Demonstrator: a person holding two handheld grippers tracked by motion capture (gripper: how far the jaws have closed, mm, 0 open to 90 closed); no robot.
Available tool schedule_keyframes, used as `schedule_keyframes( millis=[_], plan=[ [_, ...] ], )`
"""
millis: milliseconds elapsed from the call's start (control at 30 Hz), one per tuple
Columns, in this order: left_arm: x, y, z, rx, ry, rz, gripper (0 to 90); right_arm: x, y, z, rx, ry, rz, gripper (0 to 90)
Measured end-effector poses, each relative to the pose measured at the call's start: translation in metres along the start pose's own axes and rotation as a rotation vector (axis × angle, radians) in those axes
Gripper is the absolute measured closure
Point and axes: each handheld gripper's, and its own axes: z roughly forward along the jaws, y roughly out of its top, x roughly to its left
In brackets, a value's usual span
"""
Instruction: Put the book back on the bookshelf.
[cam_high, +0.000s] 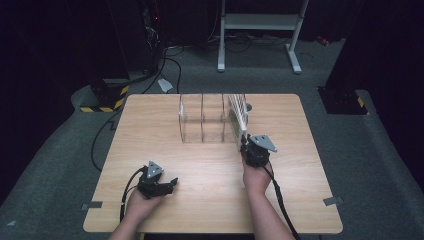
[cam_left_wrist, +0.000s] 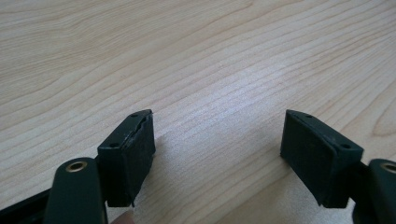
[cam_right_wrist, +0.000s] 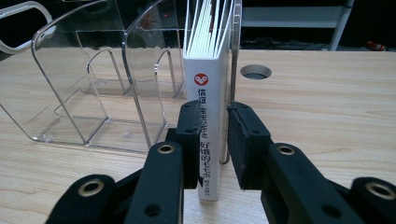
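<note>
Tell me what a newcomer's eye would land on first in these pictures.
First, the white book standing upright in the right-hand slot of the clear acrylic file holder, its spine clamped between the jaws of the right gripper. Next, the left gripper, jaws wide open over bare wooden table near the front edge.

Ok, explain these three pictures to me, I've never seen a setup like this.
A person at a wooden table holds a hand tool with two black jaws in each hand. One camera looks down from above; the other two ride on the tools. A clear plastic rack with dividers stands on the table. The right gripper is shut on the spine of a white book standing in the rack's end slot. The left gripper is open, with nothing between its jaws, low over bare wood.
</note>
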Motion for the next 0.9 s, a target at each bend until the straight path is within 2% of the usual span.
schedule_keyframes(
  millis=[467,600,700,733,767,800,900],
  plan=[
    [0.0000,0.0000,-0.0001,0.001,-0.001,0.000,26.2,-0.0010,0.0009,-0.0009,0.011,-0.003,-0.009,69.1],
    [0.0000,0.0000,-0.0001,0.001,-0.001,0.000,26.2,-0.0012,0.0010,-0.0022,0.016,0.010,-0.006,62.9],
    [0.0000,0.0000,0.0000,0.001,-0.001,0.000,26.2,-0.0015,0.0013,-0.0039,0.026,0.031,-0.008,54.7],
    [0.0000,0.0000,0.0000,0.001,-0.001,0.000,26.2,-0.0014,0.0012,-0.0046,0.036,0.043,-0.012,50.4],
    [0.0000,0.0000,0.0000,0.001,-0.001,0.000,26.2,-0.0014,0.0012,-0.0046,0.036,0.043,-0.012,50.4],
    [0.0000,0.0000,0.0002,-0.002,0.000,0.000,26.2,-0.0010,0.0005,-0.0064,0.057,0.064,-0.024,46.1],
    [-0.0003,0.0000,0.0003,-0.001,-0.002,-0.004,26.2,-0.0008,-0.0009,-0.0094,0.064,0.075,-0.037,42.8]
  ],
)
